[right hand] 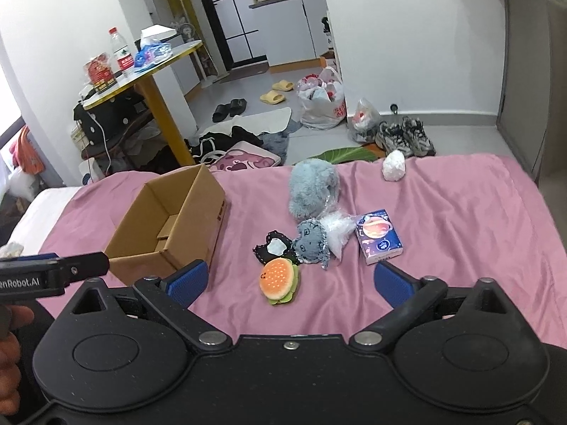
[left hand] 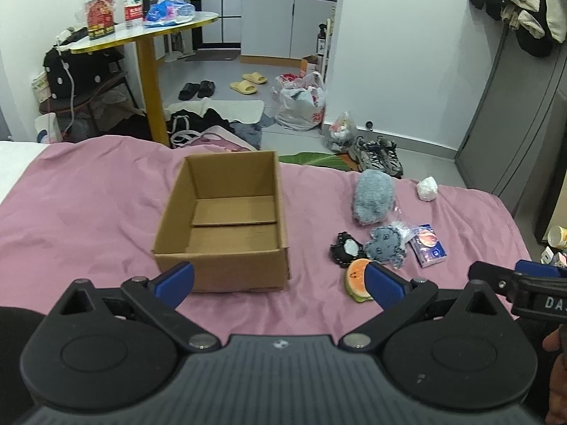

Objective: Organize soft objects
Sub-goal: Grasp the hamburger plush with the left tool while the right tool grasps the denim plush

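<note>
- On the pink bedsheet (right hand: 443,212): an open cardboard box (left hand: 226,219), empty inside, at the left of the scene.
- To the right of the box, well apart from it: a small cluster of soft things, none of them in the box yet.
- Nearest in the cluster: a burger-shaped plush (right hand: 278,281), orange on top with a green edge, lying flat.
- Just behind the burger, touching or almost touching: a black plush with a white patch (right hand: 274,248) and a small grey-blue plush (right hand: 312,244).
- Farther back: a big fluffy blue-grey plush (right hand: 312,187); beside the small grey one, a clear bag with white filling (right hand: 336,230).
- Right of the bag: a tissue pack with a planet print (right hand: 379,237); far right, near the bed edge, a white crumpled lump (right hand: 393,166).
- Right gripper (right hand: 290,283): jaws wide apart, nothing between the pads, hovering with the burger plush roughly midway in front of the fingers.
- Left gripper (left hand: 280,283): jaws also wide apart and empty, pointing at the near wall of the box.
- Step in hand, as a judgement: the very start, the approach to the first soft item; the burger looks like the likely target of the right gripper.
- Next move probably calls for lowering the right gripper so that the pads come on both sides of the burger, then closing gently, because plush gives way under pressure.
- After that, a lift and a carry to the left over the box rim.
- Possible risk: catching the bedsheet or the black plush together with the burger.
</note>
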A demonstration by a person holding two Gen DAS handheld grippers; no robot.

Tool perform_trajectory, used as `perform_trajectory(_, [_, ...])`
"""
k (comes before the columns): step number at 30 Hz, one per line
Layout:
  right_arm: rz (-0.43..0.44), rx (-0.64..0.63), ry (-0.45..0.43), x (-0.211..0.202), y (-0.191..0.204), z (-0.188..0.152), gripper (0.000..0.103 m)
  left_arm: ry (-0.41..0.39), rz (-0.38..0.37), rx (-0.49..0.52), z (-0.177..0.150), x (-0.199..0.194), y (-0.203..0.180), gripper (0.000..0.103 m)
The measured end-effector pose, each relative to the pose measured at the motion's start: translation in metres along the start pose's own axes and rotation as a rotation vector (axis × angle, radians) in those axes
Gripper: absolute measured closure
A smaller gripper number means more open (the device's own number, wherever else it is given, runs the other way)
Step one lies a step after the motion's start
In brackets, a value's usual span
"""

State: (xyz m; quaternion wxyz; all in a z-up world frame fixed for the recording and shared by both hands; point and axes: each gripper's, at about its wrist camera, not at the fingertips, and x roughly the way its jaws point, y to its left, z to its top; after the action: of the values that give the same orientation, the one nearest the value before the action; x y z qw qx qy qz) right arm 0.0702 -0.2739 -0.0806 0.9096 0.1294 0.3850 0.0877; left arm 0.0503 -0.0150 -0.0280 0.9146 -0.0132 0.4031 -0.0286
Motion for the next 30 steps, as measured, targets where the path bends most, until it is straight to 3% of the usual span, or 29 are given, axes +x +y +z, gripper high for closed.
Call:
perform_trajectory(5, [0.031, 0.081, 0.018, 0.015, -0.016, 0.002, 0.037, 0.014, -0.027, 0.006, 0.002, 0.016, -0.012, 0.002])
perform_trajectory(7, [0.039, 0.122, 0.028, 0.025, -0.024, 0.002, 0.042, 0.014, -0.036, 0.009, 0.003, 0.022, -0.017, 0.003])
perform_trajectory(17, [0.091, 0.235, 0.055, 0.066, -0.051, -0.001, 0.054, 0.072, -0.088, 0.026, 0.007, 0.065, -0.043, 0.014])
perform_trajectory(21, [0.130, 0.328, 0.053, 0.077, -0.067, -0.002, 0.054, 0.105, -0.086, 0.022, 0.008, 0.085, -0.049, 0.021])
perform_trajectory(25, [0.130, 0.336, 0.068, 0.093, -0.070, 0.000, 0.054, 0.140, -0.095, 0.025, 0.008, 0.105, -0.056, 0.022])
perform_trajectory(30, [0.149, 0.342, 0.111, 0.115, -0.070, 0.002, 0.065, 0.188, -0.093, 0.041, 0.007, 0.130, -0.064, 0.024])
